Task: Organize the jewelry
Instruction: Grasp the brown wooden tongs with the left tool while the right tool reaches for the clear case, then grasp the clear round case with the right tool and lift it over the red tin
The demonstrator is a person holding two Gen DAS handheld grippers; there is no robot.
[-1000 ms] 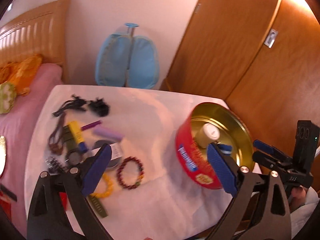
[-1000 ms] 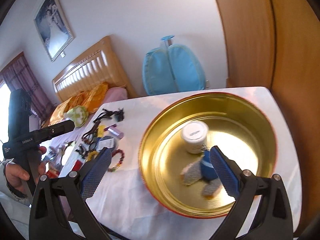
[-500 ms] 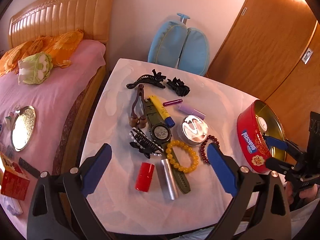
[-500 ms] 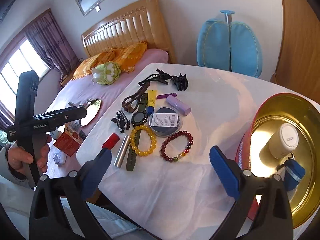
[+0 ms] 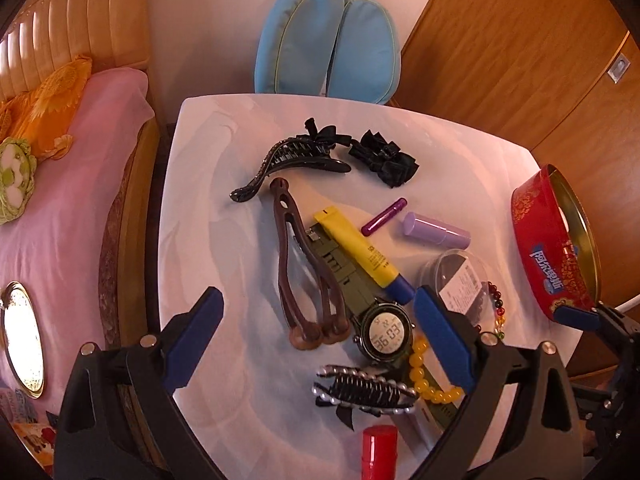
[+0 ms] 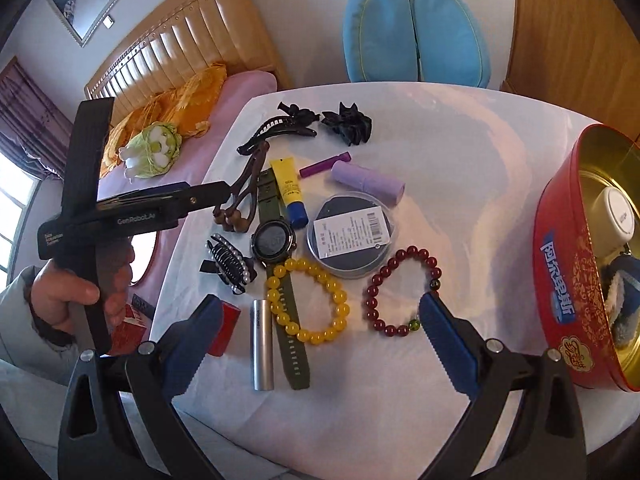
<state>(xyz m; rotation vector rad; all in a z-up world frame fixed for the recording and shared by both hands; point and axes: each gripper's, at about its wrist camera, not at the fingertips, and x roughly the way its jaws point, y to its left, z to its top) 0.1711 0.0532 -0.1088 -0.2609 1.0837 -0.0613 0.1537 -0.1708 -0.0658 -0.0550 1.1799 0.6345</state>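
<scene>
Jewelry lies spread over a white-covered counter (image 6: 460, 168). Yellow bead bracelet (image 6: 308, 300) rests across the olive strap of a digital watch (image 6: 274, 242); dark red bead bracelet (image 6: 402, 290) lies just to its right, apart from it. A round clear-lidded case (image 6: 352, 236) with a printed label sits just behind both bracelets. Silver tube (image 6: 262, 344) lies beside the watch strap, a red box (image 6: 224, 328) near it, partly hidden by a claw finger. Pearl-trimmed black hair claw clip (image 6: 228, 260) lies left of the watch; a brown hair clip (image 5: 308, 276), a long black banana clip (image 5: 296, 160) and a black bow clip (image 5: 384, 158) lie farther back. Yellow tube with blue cap (image 6: 290, 192), a thin purple stick (image 6: 324, 164) and a lilac cylinder (image 6: 366, 182) lie mid-counter. Red round tin (image 6: 576, 280), gold inside, stands at the right edge, holding a white jar (image 6: 618, 216) and a blue fabric item (image 6: 624, 300).

Left claw (image 5: 318, 338): jaws spread wide, empty, above the watch and brown clip. Right claw (image 6: 320, 344): jaws spread wide, empty, above the bracelets. A hand (image 6: 76, 292) grips the left tool's handle.
</scene>
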